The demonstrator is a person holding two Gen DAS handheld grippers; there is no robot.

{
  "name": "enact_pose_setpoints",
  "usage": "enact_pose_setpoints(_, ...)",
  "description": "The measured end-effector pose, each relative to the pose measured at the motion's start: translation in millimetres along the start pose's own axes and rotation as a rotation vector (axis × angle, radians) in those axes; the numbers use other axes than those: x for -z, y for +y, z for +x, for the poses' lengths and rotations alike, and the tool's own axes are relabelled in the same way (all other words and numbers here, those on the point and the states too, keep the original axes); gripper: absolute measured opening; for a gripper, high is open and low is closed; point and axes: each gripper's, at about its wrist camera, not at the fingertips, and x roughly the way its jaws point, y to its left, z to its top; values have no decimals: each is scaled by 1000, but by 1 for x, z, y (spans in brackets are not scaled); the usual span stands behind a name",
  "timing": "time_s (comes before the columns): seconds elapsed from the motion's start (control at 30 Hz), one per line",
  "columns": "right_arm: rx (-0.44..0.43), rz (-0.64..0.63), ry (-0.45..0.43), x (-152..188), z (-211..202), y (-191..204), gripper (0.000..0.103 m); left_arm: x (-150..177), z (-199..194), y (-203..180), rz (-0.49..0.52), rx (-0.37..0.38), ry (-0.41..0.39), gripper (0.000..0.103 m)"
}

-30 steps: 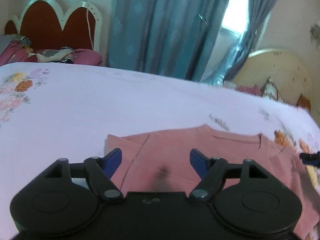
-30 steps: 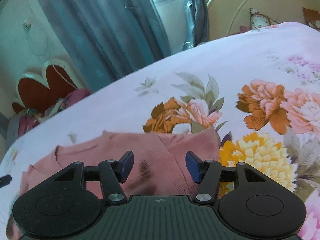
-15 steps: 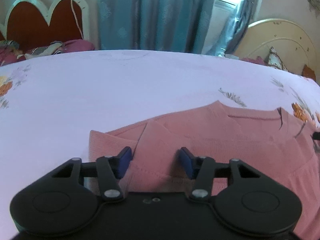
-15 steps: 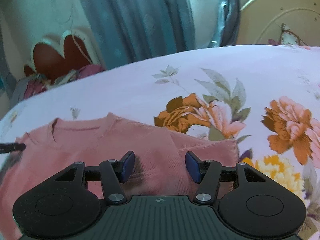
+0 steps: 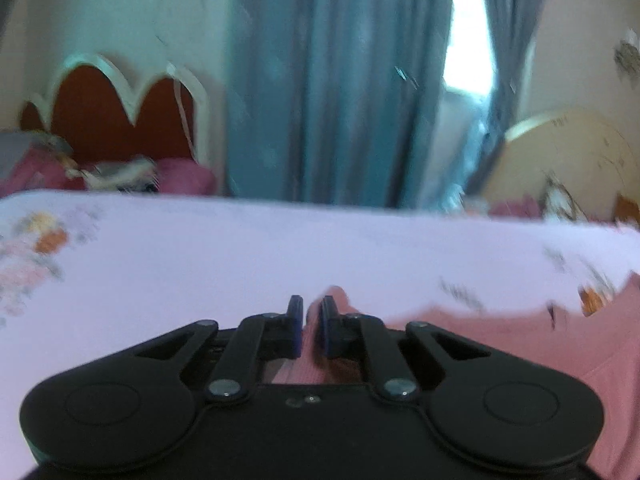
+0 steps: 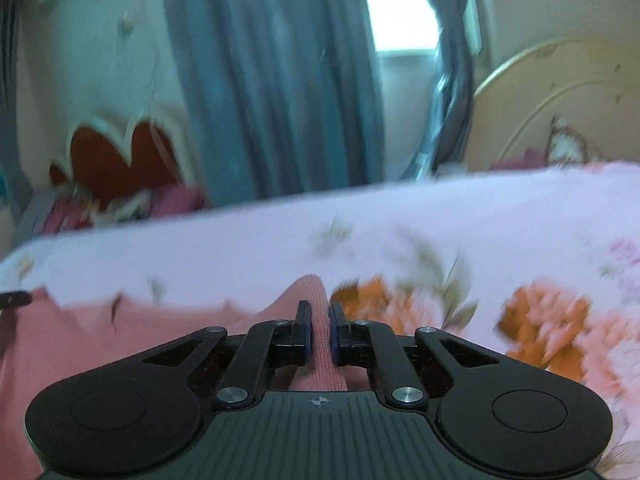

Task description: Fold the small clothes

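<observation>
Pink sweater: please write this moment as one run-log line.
left gripper: shut on pink sweater | right gripper: shut on pink sweater | surface: floral bedsheet | views: blurred

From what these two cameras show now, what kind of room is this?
Most likely a bedroom. The pink garment lies on a bed's floral sheet, a scalloped red headboard stands behind, and blue curtains hang by a window. Both grippers pinch the garment.
</observation>
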Motion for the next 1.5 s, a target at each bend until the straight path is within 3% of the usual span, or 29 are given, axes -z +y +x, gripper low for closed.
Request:
enact_pose_setpoints(0.2, 121, 8, 106, 22, 44, 2, 8, 17, 31, -17, 76, -93, 60, 9)
enact_pose_setpoints(0.4, 161, -19, 145, 38, 58, -3, 8, 42, 44, -20, 160, -174, 135, 11)
enact_pose_setpoints(0.47, 159, -16, 143, 34, 55, -4, 16, 42, 44, -21, 180, -186, 137, 14)
enact_pose_setpoints(0.5, 165, -11, 126, 34, 50, -5, 25, 41, 43, -21, 181, -189, 140, 16)
enact_pose_setpoints(0.6, 158, 17, 80, 26, 33, -6, 31, 34, 35, -15, 158, -185, 134, 37)
enact_pose_setpoints(0.67, 147, 22, 75, 22, 24, -5, 31, 31, 28, -9, 124, -170, 122, 67)
enact_pose_setpoints(0.9, 49, -32, 116, 24, -1, 34, 31, 25, -16, -13, 92, -82, 92, 68)
enact_pose_setpoints(1.07, -51, -61, 179, 42, 0, 75, 31, 42, -38, -46, 139, 1, 122, 70)
enact_pose_setpoints(1.17, -80, -112, 206, 57, 0, 98, 31, 59, -39, -57, 148, 6, 160, 70)
enact_pose_setpoints(1.3, -39, -149, 244, 79, -3, 96, 31, 78, -29, -46, 138, -62, 233, 70)
enact_pose_setpoints(1.37, -5, -166, 246, 88, -6, 85, 31, 85, -31, -39, 118, -70, 238, 76)
enact_pose_setpoints(1.5, 54, -135, 240, 92, -18, 64, 31, 87, -34, -32, 101, -80, 248, 77)
